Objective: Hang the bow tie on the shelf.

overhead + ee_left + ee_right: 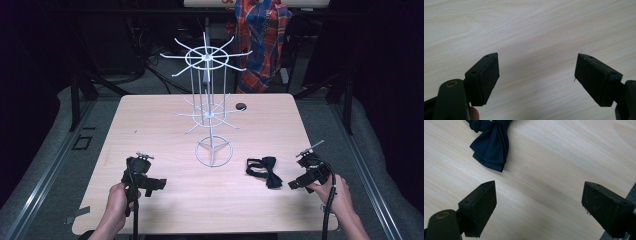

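One dark bow tie flat, long axis diagonal, beside right hand-held gripper.

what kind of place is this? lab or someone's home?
Most likely a lab recording station, not a home: a bare wooden table ringed by dark curtains and metal frame rails, staged with a wire rack and a bow tie, and a hand-held gripper at each side.
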Demonstrator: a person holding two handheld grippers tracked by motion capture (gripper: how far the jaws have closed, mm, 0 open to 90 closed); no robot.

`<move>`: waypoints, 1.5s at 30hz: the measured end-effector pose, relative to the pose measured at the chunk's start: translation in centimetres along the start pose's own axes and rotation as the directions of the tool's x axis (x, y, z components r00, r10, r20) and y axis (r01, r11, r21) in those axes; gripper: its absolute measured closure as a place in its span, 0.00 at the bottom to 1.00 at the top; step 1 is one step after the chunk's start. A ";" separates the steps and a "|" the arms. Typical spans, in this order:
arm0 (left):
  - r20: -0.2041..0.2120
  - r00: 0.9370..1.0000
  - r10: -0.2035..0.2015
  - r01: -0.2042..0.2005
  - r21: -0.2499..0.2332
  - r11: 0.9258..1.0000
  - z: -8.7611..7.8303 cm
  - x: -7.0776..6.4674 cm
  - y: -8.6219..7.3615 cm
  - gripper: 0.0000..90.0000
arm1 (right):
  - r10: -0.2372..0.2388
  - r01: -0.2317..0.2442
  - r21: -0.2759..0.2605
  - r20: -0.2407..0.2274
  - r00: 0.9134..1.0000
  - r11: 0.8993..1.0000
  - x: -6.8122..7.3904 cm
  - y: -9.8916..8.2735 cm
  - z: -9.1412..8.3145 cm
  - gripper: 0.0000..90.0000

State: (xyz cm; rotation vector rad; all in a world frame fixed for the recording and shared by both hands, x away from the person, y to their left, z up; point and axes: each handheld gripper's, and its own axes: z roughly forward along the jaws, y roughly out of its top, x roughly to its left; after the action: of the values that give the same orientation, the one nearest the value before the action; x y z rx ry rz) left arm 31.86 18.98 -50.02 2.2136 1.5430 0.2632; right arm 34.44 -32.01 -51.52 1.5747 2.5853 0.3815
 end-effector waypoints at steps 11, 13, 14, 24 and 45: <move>0.003 1.000 0.003 -0.003 0.000 1.000 0.0 0.0 0.0 0.22 | -0.010 0.010 0.014 -0.003 1.000 1.000 0.2 0.4 0.3 0.11; 0.002 1.000 0.002 -0.002 0.001 1.000 0.0 0.1 0.0 0.22 | -0.017 0.017 0.017 -0.008 1.000 1.000 0.3 0.5 0.5 0.11; 0.002 1.000 0.000 0.000 0.000 1.000 -0.1 0.0 -0.1 0.22 | -0.011 0.011 0.015 -0.011 1.000 1.000 0.4 0.5 0.6 0.10; 0.000 1.000 0.002 -0.002 -0.003 1.000 -0.2 0.1 -0.2 0.22 | -0.039 0.040 0.013 -0.026 0.999 0.999 1.3 1.4 1.2 0.02; 0.002 1.000 0.009 -0.009 0.004 1.000 0.0 -0.2 -0.2 0.22 | -0.045 0.042 -0.035 -0.092 0.995 0.999 4.0 4.0 3.3 0.01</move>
State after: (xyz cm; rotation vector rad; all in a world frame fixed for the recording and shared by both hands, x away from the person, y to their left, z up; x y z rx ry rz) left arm 31.62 18.91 -50.08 2.2237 1.5345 0.2606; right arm 36.73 -26.20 -53.47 1.5226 2.6619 0.5020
